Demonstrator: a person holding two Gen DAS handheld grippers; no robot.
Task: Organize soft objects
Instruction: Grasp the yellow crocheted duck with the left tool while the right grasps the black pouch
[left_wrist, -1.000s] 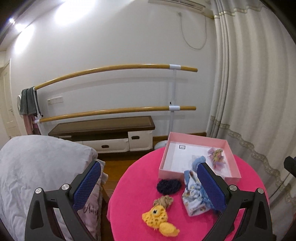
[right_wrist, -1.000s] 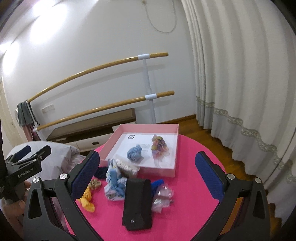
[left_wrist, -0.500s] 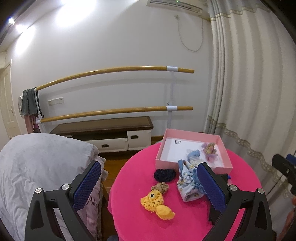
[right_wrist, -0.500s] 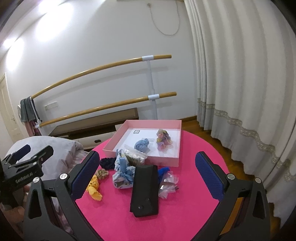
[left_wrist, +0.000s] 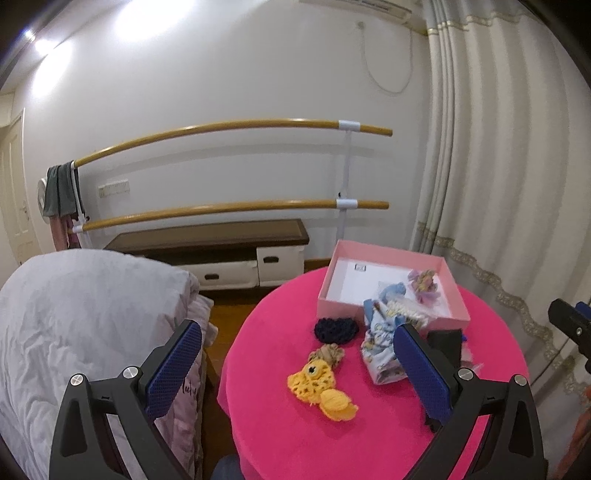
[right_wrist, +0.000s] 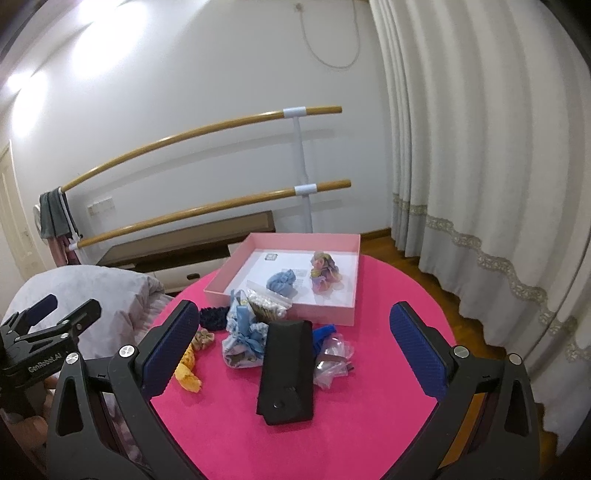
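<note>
With both grippers held released above the table, I see the black pouch (right_wrist: 286, 373) between my right gripper's (right_wrist: 291, 350) fingers, and the yellow crocheted toy (left_wrist: 319, 387) between my left gripper's (left_wrist: 295, 373).

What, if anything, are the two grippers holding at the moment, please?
Nothing is held: the left gripper and right gripper are both open above the pink table.

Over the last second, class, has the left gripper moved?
Yes. The left gripper has pulled back from the pink box, which looks smaller and farther now.
</note>
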